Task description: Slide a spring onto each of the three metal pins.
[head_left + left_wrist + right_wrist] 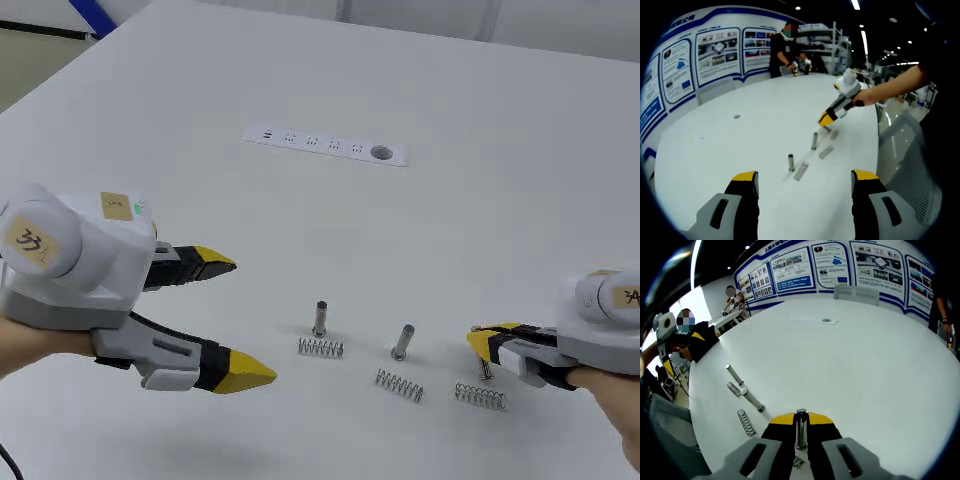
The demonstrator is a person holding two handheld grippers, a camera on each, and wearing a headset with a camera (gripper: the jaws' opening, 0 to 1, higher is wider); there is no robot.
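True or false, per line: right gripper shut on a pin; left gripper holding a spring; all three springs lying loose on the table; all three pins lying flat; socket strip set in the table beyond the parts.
1. The right gripper is shut on a pin. True.
2. The left gripper holds a spring. False: its jaws stand open with nothing between them, apart from the parts.
3. All three springs lie loose on the table. True: none is on a pin.
4. All three pins lie flat. False: the leftmost pin stands upright.
5. A white socket strip sits in the table beyond the parts. True.
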